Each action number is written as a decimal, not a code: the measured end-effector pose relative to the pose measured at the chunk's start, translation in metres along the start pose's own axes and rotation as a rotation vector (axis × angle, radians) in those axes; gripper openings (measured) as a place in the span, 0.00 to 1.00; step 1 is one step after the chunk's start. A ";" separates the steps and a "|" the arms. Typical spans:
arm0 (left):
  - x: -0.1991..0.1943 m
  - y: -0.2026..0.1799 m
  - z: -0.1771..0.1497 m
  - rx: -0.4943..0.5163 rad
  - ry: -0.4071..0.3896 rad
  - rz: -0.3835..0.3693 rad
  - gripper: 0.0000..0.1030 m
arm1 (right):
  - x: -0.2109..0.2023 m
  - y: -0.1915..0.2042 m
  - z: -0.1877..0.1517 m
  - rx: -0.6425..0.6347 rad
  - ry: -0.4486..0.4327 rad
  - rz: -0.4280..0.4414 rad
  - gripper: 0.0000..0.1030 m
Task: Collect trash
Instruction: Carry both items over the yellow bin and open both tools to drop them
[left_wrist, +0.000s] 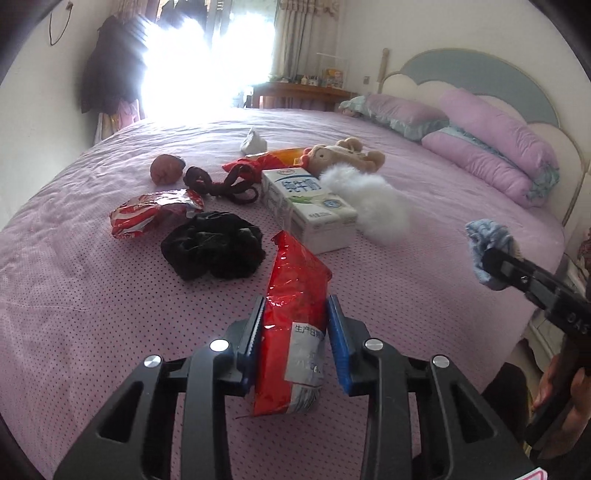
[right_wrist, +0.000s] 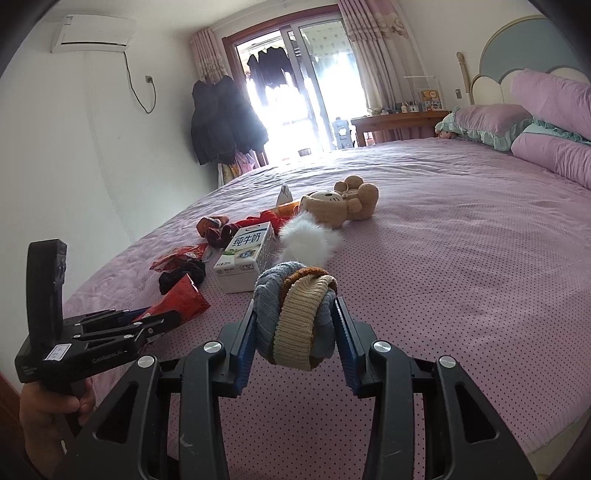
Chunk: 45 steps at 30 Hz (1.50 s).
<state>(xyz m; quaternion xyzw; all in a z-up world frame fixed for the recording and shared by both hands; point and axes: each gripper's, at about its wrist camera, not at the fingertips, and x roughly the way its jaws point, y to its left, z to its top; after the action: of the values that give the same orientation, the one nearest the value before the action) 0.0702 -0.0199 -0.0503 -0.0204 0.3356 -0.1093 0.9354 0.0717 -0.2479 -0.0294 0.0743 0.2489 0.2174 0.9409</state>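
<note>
My left gripper (left_wrist: 295, 306) is shut on a red foil snack wrapper (left_wrist: 295, 295) and holds it above the pink bed (left_wrist: 92, 295); the wrapper also shows in the right wrist view (right_wrist: 181, 301). My right gripper (right_wrist: 295, 306) is shut on a rolled blue, tan and brown knit sock (right_wrist: 295, 314), which also shows at the right of the left wrist view (left_wrist: 487, 247). On the bed lie a second red and white wrapper (left_wrist: 147, 212), a white milk carton (left_wrist: 310, 206), an orange wrapper (left_wrist: 288, 153) and a crumpled white paper (left_wrist: 253, 142).
Also on the bed: a black cloth (left_wrist: 214, 251), dark red hair ties (left_wrist: 225, 186), a brown ball (left_wrist: 166, 168), a white fluffy thing (left_wrist: 373, 201), a plush toy (left_wrist: 343, 155). Pillows (left_wrist: 491, 147) lie by the headboard. A wooden desk (right_wrist: 399, 123) stands behind.
</note>
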 end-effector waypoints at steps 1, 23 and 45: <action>-0.004 -0.001 0.000 -0.005 -0.010 -0.022 0.32 | -0.002 0.000 -0.001 0.003 -0.002 0.000 0.38; -0.005 -0.189 -0.011 0.265 0.034 -0.417 0.32 | -0.162 -0.074 -0.048 0.117 -0.093 -0.262 0.38; 0.045 -0.373 -0.113 0.546 0.343 -0.672 0.32 | -0.223 -0.183 -0.213 0.464 0.224 -0.627 0.69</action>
<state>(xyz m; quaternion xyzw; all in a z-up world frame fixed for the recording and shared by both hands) -0.0387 -0.3892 -0.1237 0.1373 0.4191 -0.4923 0.7504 -0.1408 -0.5046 -0.1617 0.1810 0.4030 -0.1354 0.8869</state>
